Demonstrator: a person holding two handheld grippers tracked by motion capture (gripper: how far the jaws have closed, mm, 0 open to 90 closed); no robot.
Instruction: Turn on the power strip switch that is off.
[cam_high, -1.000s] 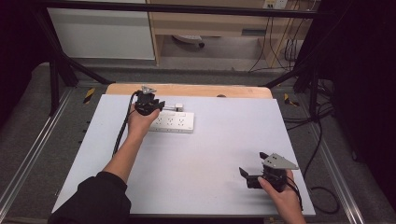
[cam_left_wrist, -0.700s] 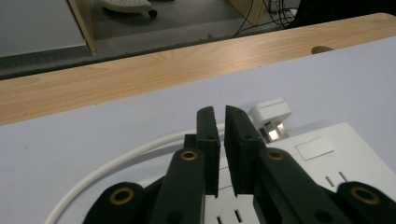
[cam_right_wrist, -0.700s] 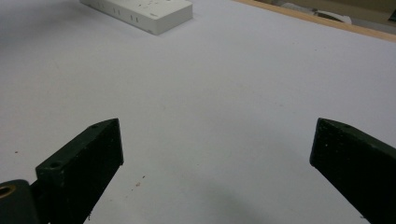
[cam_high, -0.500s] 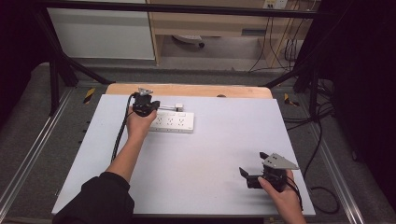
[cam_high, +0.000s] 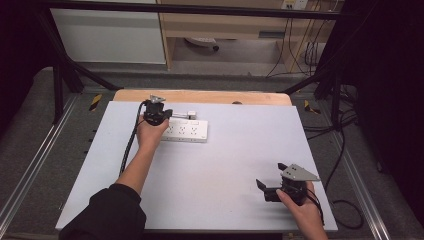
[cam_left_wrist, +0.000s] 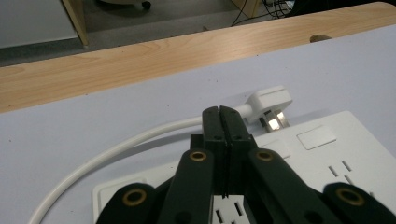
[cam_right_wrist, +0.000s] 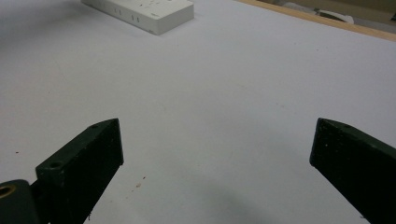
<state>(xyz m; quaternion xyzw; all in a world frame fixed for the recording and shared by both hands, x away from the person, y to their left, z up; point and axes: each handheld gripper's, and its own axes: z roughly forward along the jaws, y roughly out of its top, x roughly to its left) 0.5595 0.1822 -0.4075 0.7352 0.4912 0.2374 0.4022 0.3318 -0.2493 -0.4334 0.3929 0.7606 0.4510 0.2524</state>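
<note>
Two grippers are seen over a pale grey table (cam_high: 230, 165) with a wooden strip along its far edge. The left gripper (cam_left_wrist: 219, 114) is held above the white power strip (cam_left_wrist: 327, 158), at its end nearest the cable; its jaws have just been closing and are now pressed together, with nothing seen clamped between them. Just beyond the jaw tips, a white cable (cam_left_wrist: 116, 147) is laid in a curve across the table and is ended by a white plug (cam_left_wrist: 271, 105), which lies on its side beside the strip's far edge with its metal pins exposed. In the high view the power strip (cam_high: 187, 131) is found in the far left part of the table, partly covered by the left hand (cam_high: 150, 132). The right gripper (cam_high: 270, 189) is kept well apart, near the front right corner, with its jaws spread wide over bare table. Nothing is placed between the two grippers.
</note>
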